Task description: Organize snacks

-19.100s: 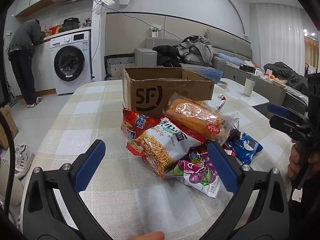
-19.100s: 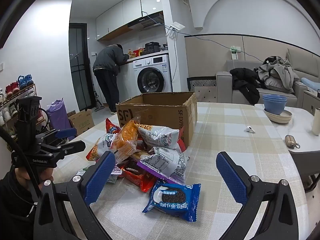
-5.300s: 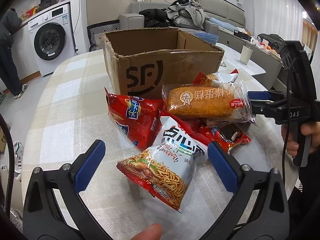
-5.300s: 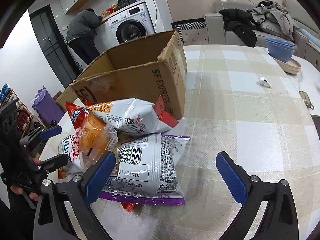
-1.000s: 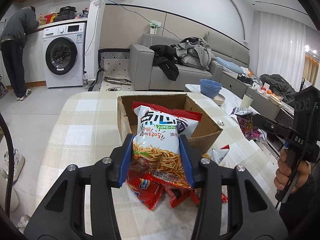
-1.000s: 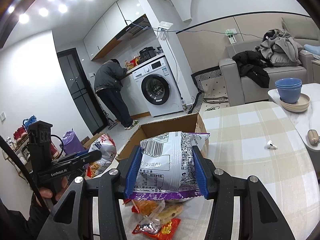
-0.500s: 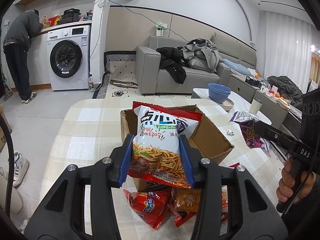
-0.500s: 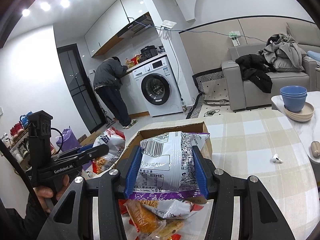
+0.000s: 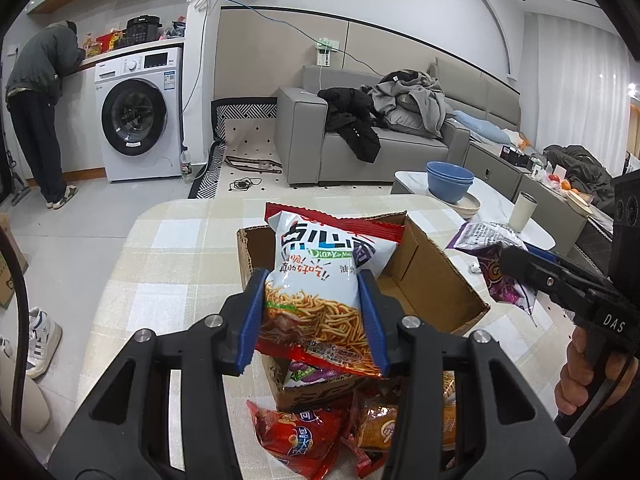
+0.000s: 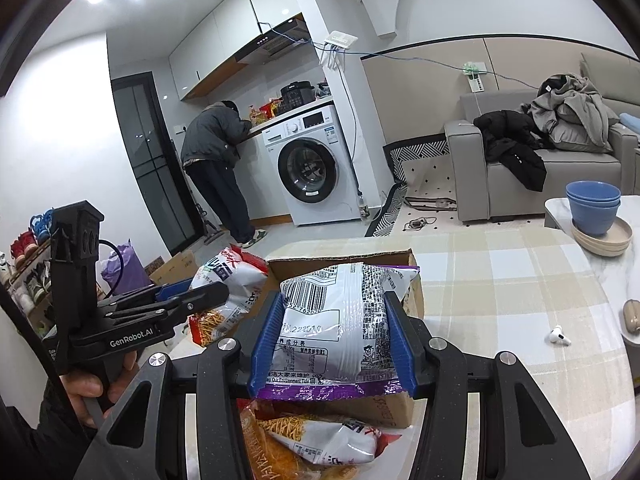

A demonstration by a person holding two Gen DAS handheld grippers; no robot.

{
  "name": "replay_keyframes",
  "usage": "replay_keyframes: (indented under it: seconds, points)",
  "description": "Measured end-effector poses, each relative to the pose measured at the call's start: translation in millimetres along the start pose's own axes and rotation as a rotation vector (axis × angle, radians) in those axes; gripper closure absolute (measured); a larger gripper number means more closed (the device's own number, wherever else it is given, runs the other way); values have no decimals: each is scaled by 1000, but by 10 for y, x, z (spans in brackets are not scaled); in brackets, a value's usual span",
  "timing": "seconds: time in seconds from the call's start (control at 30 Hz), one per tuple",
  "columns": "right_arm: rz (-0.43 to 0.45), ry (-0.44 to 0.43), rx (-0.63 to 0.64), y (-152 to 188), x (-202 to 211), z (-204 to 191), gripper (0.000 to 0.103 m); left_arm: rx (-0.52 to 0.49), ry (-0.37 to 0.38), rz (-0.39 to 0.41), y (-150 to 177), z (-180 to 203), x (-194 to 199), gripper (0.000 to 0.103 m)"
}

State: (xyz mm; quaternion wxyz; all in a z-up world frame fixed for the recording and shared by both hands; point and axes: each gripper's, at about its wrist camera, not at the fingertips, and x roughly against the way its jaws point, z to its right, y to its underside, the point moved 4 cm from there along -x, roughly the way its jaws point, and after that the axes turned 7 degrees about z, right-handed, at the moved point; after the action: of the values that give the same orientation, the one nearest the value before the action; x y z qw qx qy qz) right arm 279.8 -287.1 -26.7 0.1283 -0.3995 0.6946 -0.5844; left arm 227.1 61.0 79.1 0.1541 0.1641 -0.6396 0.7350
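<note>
My left gripper (image 9: 314, 316) is shut on a white and red noodle-snack bag (image 9: 320, 280) and holds it upright above the near side of the open cardboard box (image 9: 436, 280). My right gripper (image 10: 332, 344) is shut on a white and purple snack bag (image 10: 336, 328), held above the box (image 10: 416, 300) from the other side. That bag also shows in the left wrist view (image 9: 492, 256), and the noodle bag shows in the right wrist view (image 10: 228, 280). A purple packet (image 9: 304, 372) lies inside the box.
Loose snack packets lie on the checked tablecloth before the box: a red bag (image 9: 304, 436), an orange cake pack (image 9: 380, 424) and a noodle bag (image 10: 320, 440). An earbud (image 10: 558, 336) lies on the table. Blue bowls (image 10: 594, 200) stand on a side table.
Both grippers have moved forward with their bags, closer over the box. The box now sits directly beneath both bags.
</note>
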Motion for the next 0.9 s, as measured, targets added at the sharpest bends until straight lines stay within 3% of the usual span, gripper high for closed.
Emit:
replay_keyframes:
  seconds: [0.9]
  points:
    - [-69,21,49,59,-550,-9,52,-104,-54,-43,156,268,-748,61]
